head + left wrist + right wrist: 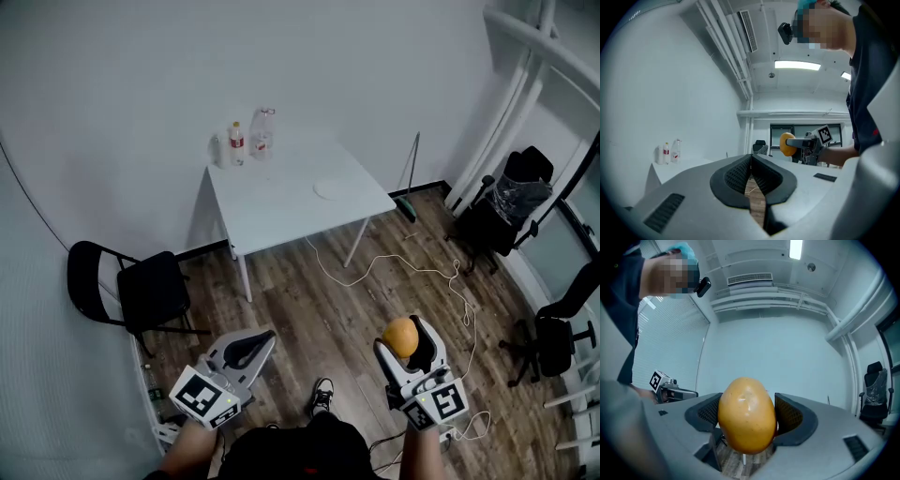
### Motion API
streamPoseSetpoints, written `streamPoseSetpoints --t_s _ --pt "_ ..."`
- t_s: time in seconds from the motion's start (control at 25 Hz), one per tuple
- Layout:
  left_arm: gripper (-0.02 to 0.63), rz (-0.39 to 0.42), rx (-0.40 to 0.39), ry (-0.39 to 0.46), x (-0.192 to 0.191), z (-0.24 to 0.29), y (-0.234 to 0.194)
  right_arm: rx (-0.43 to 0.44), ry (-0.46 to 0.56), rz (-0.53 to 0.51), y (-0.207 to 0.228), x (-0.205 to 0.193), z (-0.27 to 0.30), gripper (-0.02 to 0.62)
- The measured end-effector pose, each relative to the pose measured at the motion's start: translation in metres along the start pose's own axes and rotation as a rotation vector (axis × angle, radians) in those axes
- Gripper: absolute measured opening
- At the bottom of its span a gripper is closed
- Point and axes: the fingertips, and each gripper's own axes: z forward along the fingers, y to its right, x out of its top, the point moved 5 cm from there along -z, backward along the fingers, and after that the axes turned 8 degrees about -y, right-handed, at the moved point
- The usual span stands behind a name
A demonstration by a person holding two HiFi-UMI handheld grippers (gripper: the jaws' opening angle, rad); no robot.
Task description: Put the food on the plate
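My right gripper [406, 339] is shut on a round orange-yellow fruit [401, 336], held over the wooden floor at the lower right of the head view. The same fruit [746, 414] fills the space between the jaws in the right gripper view, and the fruit [787, 143] shows at mid right in the left gripper view. My left gripper [255, 346] is shut with nothing in it, low at the left; its jaws meet at the tips [751, 157]. A small white plate [331, 190] lies on the white table [272, 202] far ahead.
Three bottles [238, 142] stand at the table's back left corner. A black folding chair [131, 291] is to the left, office chairs [506, 211] to the right. A white cable [412, 273] trails over the floor. A broom [409, 187] leans by the table.
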Motion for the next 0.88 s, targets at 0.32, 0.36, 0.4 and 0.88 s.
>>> streamPoseSetpoints --t_s 0.32,0.36,0.4,0.88 --pt "0.023 0.026 0.019 -0.021 0.021 0.088 -0.037 0.03 0.022 0.045 0.089 -0.003 0.061 0.344" --pt "0.023 0.036 0.019 -0.025 0.026 0.102 -0.04 0.031 0.02 0.045 0.103 -0.004 0.067 0.344" --pt "0.023 0.041 0.022 -0.028 0.03 0.115 -0.043 0.033 0.016 0.041 0.117 -0.005 0.074 0.344" --pt "0.023 0.034 0.094 -0.045 0.063 0.275 -0.055 0.036 -0.012 0.028 0.297 -0.016 0.105 0.344"
